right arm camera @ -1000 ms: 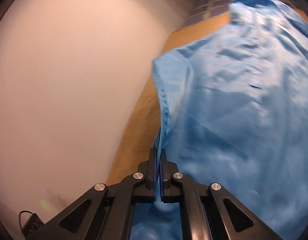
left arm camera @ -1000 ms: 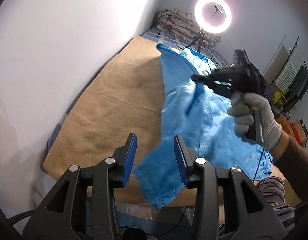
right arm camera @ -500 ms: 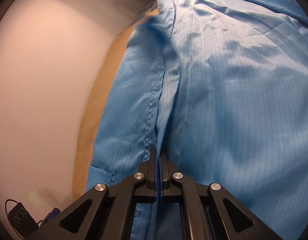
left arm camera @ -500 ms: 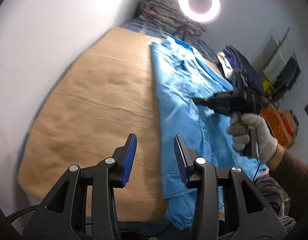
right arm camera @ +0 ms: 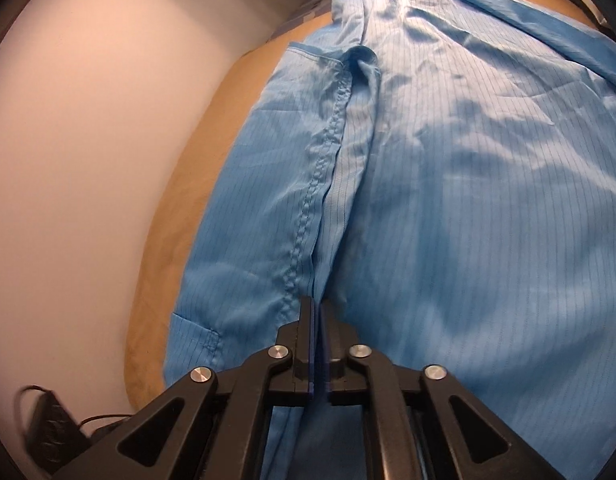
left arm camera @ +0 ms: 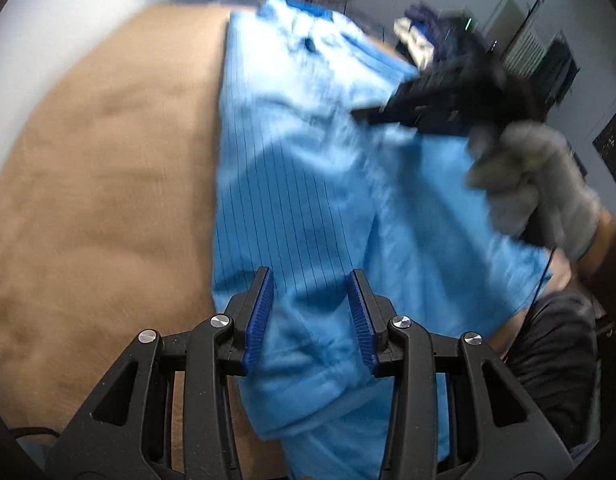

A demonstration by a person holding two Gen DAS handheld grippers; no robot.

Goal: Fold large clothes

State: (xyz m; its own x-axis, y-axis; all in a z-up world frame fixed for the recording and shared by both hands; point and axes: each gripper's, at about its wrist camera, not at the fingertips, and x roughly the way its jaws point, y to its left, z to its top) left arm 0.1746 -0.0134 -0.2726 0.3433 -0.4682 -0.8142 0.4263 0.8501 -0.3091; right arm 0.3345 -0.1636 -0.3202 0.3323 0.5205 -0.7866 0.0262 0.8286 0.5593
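The blue garment (right arm camera: 447, 200) lay on the tan bed (left arm camera: 100, 160) with one side folded inward, cross-folds undone, as the right hand-held gripper (right arm camera: 319, 312) began releasing its fold and the left hand-held gripper (left arm camera: 309, 308) hovered spread, empty.

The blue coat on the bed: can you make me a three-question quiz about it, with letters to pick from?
1. Where does the blue coat lie?
A. on a tan blanket
B. on a chair
C. on the floor

2. What colour are the pads on the left tongs?
A. red
B. blue
C. yellow

3. How do the left tongs stand?
A. shut tight
B. open, gripping nothing
C. gripping a sock

Answers:
1. A, the tan blanket spreads beside and under the coat.
2. B, both pads are blue.
3. B, there is a wide gap between the pads, with the coat lying below them.
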